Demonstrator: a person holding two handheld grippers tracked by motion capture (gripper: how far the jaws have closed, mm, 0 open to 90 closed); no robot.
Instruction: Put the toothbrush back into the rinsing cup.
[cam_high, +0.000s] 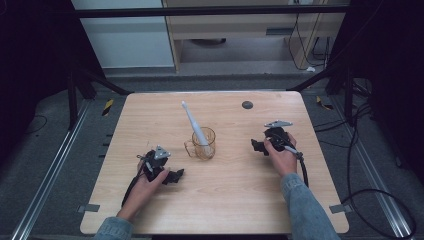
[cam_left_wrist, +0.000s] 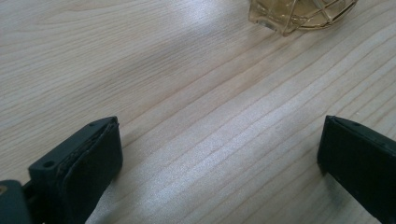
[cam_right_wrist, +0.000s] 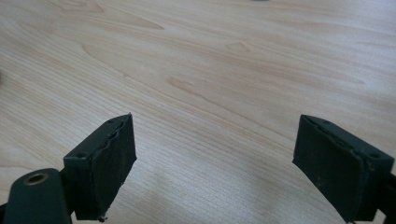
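An amber glass mug stands at the middle of the wooden table, with a white electric toothbrush leaning in it, head up and to the back left. My left gripper rests low on the table to the mug's front left, open, with bare wood between its jaws. The mug's base sits at the top of the left gripper view. My right gripper lies to the mug's right, pointing left, open, with nothing between its jaws.
A small dark round disc lies near the table's back edge. Black cables trail on the floor at the right. Metal frame rails run along both sides of the table.
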